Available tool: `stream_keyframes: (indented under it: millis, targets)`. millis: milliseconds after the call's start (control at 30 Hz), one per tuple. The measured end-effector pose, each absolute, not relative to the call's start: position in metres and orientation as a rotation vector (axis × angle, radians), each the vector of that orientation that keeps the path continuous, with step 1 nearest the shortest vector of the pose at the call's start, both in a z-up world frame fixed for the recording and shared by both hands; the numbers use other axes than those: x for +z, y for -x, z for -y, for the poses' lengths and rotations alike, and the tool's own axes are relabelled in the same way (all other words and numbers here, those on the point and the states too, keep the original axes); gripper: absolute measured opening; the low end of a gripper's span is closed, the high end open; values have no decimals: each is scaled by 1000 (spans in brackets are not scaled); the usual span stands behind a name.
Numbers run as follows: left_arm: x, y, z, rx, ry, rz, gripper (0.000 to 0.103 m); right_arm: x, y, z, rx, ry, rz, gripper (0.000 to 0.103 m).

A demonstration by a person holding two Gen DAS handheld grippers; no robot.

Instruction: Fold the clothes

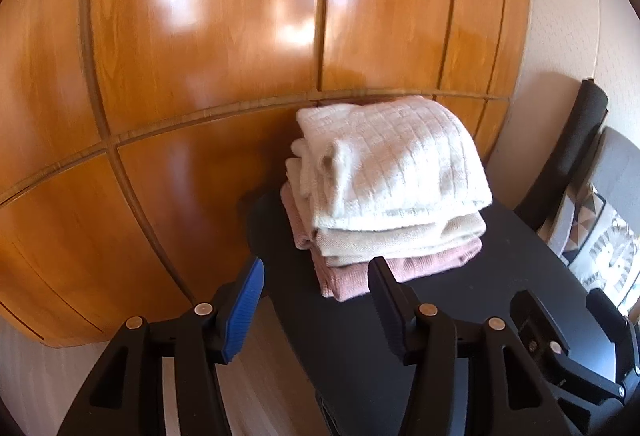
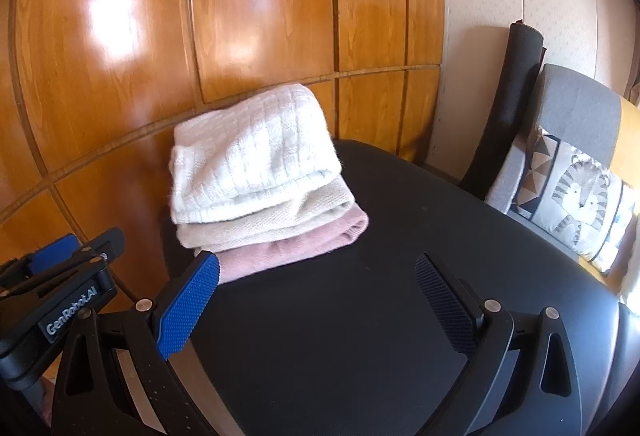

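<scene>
A stack of three folded garments sits at the far left corner of a black table (image 2: 400,296): a white knit sweater (image 2: 248,152) on top, a beige one (image 2: 272,220) under it, a pink one (image 2: 288,248) at the bottom. The stack also shows in the left wrist view (image 1: 388,176). My left gripper (image 1: 316,276) is open and empty, just short of the stack's near left corner. My right gripper (image 2: 318,272) is open and empty, over the bare table to the right of the stack. The left gripper also shows at the right wrist view's left edge (image 2: 60,276).
A glossy wooden wardrobe (image 2: 260,16) stands right behind the table. A grey armchair (image 2: 572,108) with a lion-print cushion (image 2: 580,204) is at the right, with a dark rolled mat (image 2: 508,108) leaning on the wall beside it. Light floor (image 1: 256,376) lies left of the table.
</scene>
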State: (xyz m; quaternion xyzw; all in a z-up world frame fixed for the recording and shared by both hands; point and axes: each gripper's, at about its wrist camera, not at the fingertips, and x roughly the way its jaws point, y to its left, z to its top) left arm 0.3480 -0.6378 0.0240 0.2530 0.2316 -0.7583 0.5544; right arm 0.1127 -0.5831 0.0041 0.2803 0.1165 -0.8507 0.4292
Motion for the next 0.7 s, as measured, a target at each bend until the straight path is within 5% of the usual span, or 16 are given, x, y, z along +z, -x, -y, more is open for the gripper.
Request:
stream_keyframes:
  millis: [700]
  targets:
    - [16,-349,633,-1862,-547,-545,57,6,-114,580,-2123,-696,-285,100]
